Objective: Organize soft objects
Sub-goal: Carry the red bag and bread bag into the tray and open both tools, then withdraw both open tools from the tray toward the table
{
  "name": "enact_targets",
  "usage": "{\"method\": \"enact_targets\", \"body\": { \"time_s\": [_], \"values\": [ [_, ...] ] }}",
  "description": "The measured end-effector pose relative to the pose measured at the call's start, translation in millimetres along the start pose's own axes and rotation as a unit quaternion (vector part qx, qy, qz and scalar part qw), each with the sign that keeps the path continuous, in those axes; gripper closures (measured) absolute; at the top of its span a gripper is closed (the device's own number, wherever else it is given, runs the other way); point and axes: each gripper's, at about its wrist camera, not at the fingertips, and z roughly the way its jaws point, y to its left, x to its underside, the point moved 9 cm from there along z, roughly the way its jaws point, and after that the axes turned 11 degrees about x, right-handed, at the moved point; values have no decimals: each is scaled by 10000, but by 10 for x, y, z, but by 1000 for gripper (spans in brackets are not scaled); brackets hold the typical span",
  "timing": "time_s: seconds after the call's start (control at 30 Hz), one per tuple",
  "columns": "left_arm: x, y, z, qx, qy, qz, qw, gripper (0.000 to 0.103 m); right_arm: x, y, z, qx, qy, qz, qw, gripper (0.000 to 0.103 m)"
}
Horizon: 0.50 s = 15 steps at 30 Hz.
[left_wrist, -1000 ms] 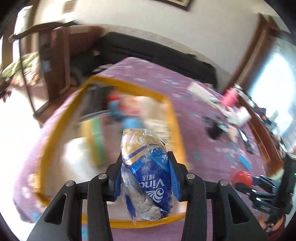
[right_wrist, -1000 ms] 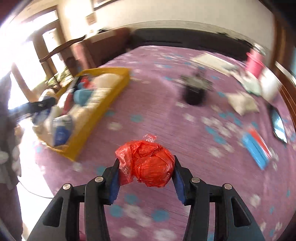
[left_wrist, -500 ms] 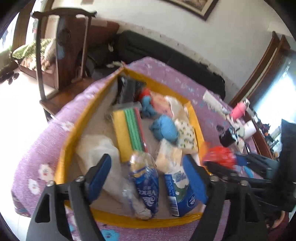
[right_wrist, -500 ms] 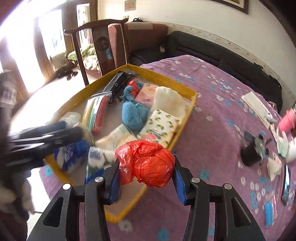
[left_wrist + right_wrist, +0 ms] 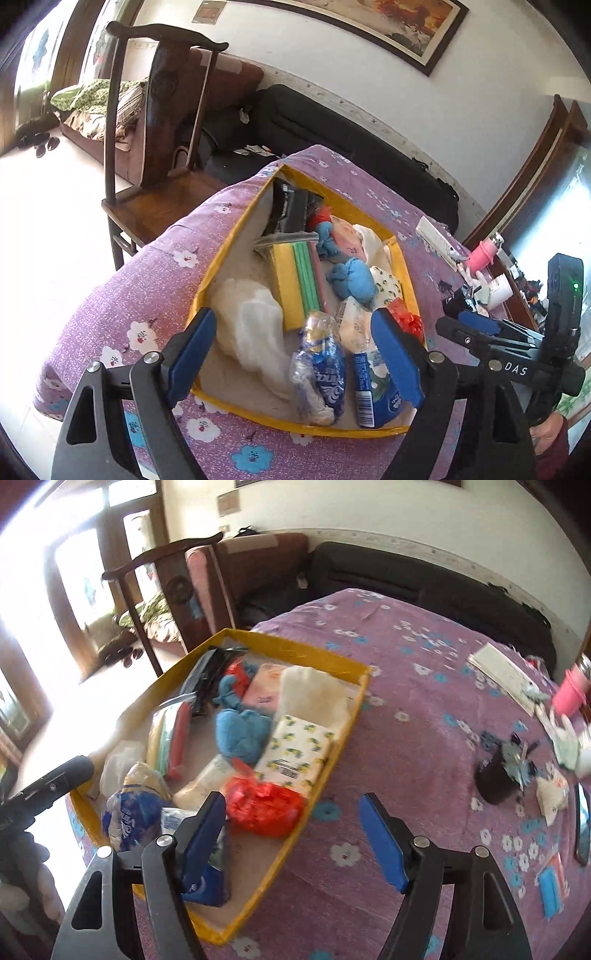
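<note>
A yellow tray (image 5: 236,236) on the purple flowered cloth holds several soft things. The blue tissue packet (image 5: 325,373) lies loose at its near end, below my left gripper (image 5: 291,343). That gripper's jaws are opening wide and its pads touch nothing. In the right wrist view the red plastic bag (image 5: 266,808) rests inside the tray (image 5: 332,760) against the near right rim. My right gripper (image 5: 293,812) hovers just behind the bag with its jaws opening, pads clear of it. From the left wrist view, the red bag (image 5: 406,321) shows beside the right gripper's fingers (image 5: 476,321).
A wooden chair (image 5: 155,122) and a black sofa (image 5: 332,129) stand beyond the table. On the cloth to the right lie a pink cup (image 5: 570,694), a black object (image 5: 495,779), papers (image 5: 502,672), a phone (image 5: 583,823) and a blue packet (image 5: 550,886).
Both grippers came over the tray and opened. The blue tissue packet dropped out of the left one first, then the red bag out of the right one; both now lie in the tray.
</note>
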Motion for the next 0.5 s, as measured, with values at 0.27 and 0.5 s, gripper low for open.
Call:
{"method": "enact_targets", "body": {
  "time_s": [0.27, 0.5],
  "values": [
    [107, -573, 63, -401, 86, 1081, 9933, 18, 312, -566, -133, 206, 7, 460, 9987, 24],
    [472, -1355, 364, -336, 546, 2224, 9729, 13, 719, -1256, -156, 238, 236, 1294, 9910, 24]
  ]
}}
